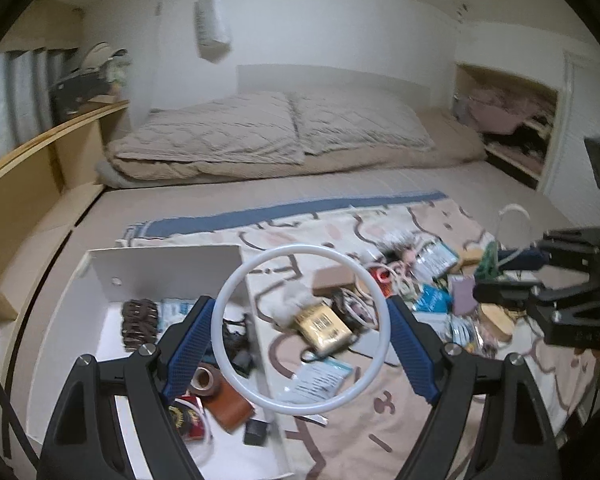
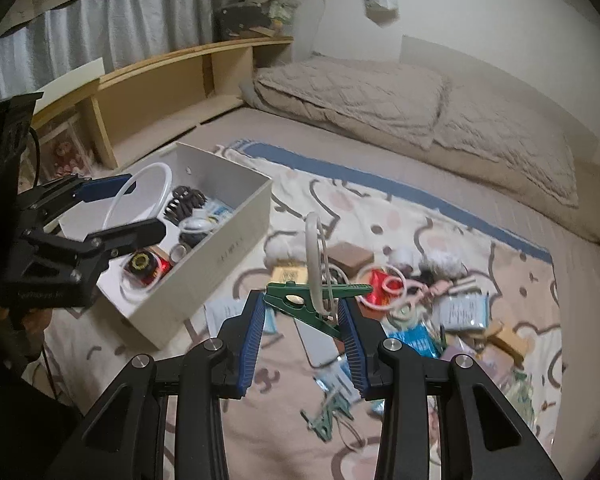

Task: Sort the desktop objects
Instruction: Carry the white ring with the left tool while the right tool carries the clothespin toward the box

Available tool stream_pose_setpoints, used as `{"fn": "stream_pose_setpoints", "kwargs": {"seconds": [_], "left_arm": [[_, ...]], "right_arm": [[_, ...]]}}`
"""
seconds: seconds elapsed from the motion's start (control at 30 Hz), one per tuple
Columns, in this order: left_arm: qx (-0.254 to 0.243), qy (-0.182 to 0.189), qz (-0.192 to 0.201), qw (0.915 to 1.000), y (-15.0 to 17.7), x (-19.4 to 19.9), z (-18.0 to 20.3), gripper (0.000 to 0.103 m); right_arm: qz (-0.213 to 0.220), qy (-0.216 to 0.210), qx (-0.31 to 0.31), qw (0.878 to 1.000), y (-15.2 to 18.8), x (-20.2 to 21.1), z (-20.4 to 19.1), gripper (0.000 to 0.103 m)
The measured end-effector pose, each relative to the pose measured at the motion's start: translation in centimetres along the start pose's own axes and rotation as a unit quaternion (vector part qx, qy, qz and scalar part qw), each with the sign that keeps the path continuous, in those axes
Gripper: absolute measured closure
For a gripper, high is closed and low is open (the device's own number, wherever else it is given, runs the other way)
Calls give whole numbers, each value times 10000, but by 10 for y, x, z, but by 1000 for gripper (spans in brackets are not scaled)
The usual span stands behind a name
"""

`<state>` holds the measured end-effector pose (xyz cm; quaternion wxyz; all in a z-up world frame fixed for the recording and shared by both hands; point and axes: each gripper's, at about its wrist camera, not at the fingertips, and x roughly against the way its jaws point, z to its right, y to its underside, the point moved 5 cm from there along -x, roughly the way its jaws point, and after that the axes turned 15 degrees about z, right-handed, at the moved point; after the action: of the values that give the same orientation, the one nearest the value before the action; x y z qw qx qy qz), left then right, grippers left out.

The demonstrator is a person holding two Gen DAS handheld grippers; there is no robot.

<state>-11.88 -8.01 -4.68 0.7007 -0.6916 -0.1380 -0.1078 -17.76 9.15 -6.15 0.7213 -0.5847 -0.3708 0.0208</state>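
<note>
- A large white ring [image 1: 242,280] is clamped across its width by the left gripper [image 1: 300,332], whose blue pads [image 1: 188,344] press on its left and right sides, jaws spread wide around it.
- The ring hangs in the air above the near right edge of a white box [image 1: 164,268], partly over the box and partly over the blanket.
- The right gripper [image 2: 304,320] pinches a green plastic clip [image 2: 300,300] between its blue pads [image 2: 252,340]; a smaller pale ring [image 2: 314,256] is caught in the clip and stands upright above it.
- Inside the box lie a brown comb-like item [image 1: 140,320], a roll of tape [image 1: 205,378], a brown pouch [image 1: 230,406] and other small things.
- To the right of the box, a pile of clutter is scattered on a beige patterned blanket [image 1: 400,420]: a yellow packet [image 1: 322,326], a cardboard box [image 1: 334,280], paper sachets, cables and pink rings.
- Farther off, a folded quilt [image 1: 268,132] lies on the bed, and a wooden shelf [image 1: 40,168] runs along the left.
</note>
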Motion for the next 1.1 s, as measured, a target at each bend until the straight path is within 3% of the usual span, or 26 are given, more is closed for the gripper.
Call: {"fn": "stream_pose_setpoints", "kwargs": {"seconds": [0.2,0.43,1.1], "left_arm": [[144,-387,170,9990,-14,10,-34,18],[259,-740,88,9969,-11,17,-66,18],[516,-1251,-901,9867,57,10,-131,18]], "right_arm": [[72,-116,111,9998,-19,-7,-16,65],[251,-394,57,9989,-55,-23,-36,65],[93,-849,-73,9963,-88,-106,-94,64]]}}
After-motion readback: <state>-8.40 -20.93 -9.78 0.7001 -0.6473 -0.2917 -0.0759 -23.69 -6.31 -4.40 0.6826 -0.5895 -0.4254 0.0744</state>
